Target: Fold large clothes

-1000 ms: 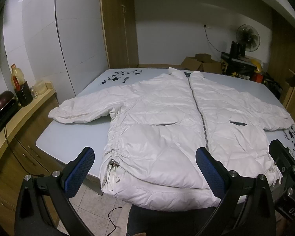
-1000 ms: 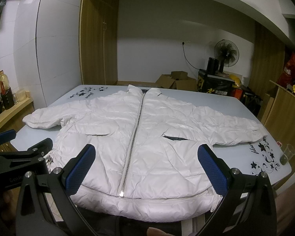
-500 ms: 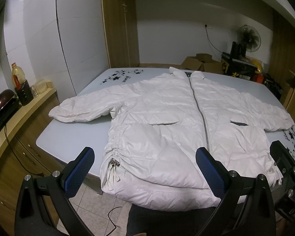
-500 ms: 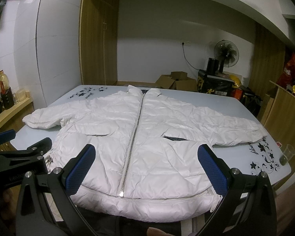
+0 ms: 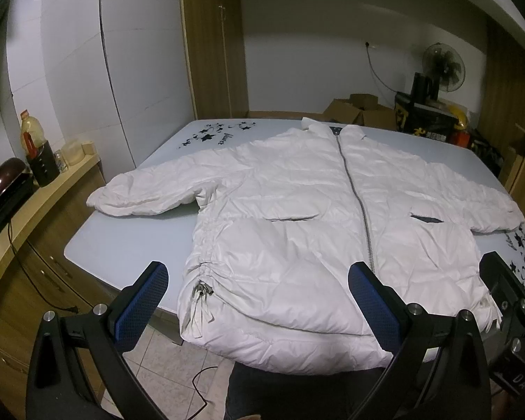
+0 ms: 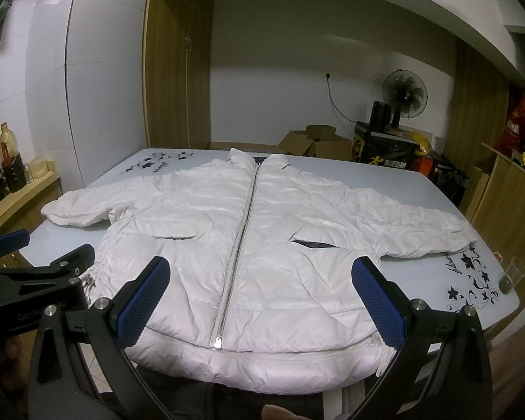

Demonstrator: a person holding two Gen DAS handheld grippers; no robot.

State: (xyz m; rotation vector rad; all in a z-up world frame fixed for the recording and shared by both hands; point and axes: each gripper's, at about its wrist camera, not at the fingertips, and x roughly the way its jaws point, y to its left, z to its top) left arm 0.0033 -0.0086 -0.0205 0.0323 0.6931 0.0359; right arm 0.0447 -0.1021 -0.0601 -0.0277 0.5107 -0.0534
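- Through the left wrist view, I see my left gripper (image 5: 259,301) with its blue-padded fingers (image 5: 141,306) spread wide apart and holding nothing, poised above the near edge of the table (image 5: 129,245).
- The white puffer jacket (image 5: 297,245) lies flat on its back on that table, zipped shut, collar at the far end and hem hanging slightly over the near edge.
- Its sleeve (image 5: 150,192) on this side stretches out toward the wooden counter (image 5: 35,206), where an oil bottle (image 5: 29,136) and a dark pot (image 5: 5,178) stand.
- A drawstring toggle (image 5: 201,290) gathers the jacket's side seam just beyond my left finger.
- At the right margin I catch part of the right gripper (image 5: 507,297), beside the hem corner.
- Through the right wrist view, my right gripper (image 6: 262,297) is likewise spread wide and empty, framing the zipper (image 6: 238,245) end at the hem.
- The jacket (image 6: 297,217) fills the table's middle, both sleeves out sideways.
- A small plastic cup (image 6: 512,274) stands near the table's right corner, well apart from the cuff.
- The left gripper (image 6: 35,276) shows at the left, near the gathered seam.
- A fan (image 6: 404,96) and cardboard boxes (image 6: 315,141) sit beyond the far edge.
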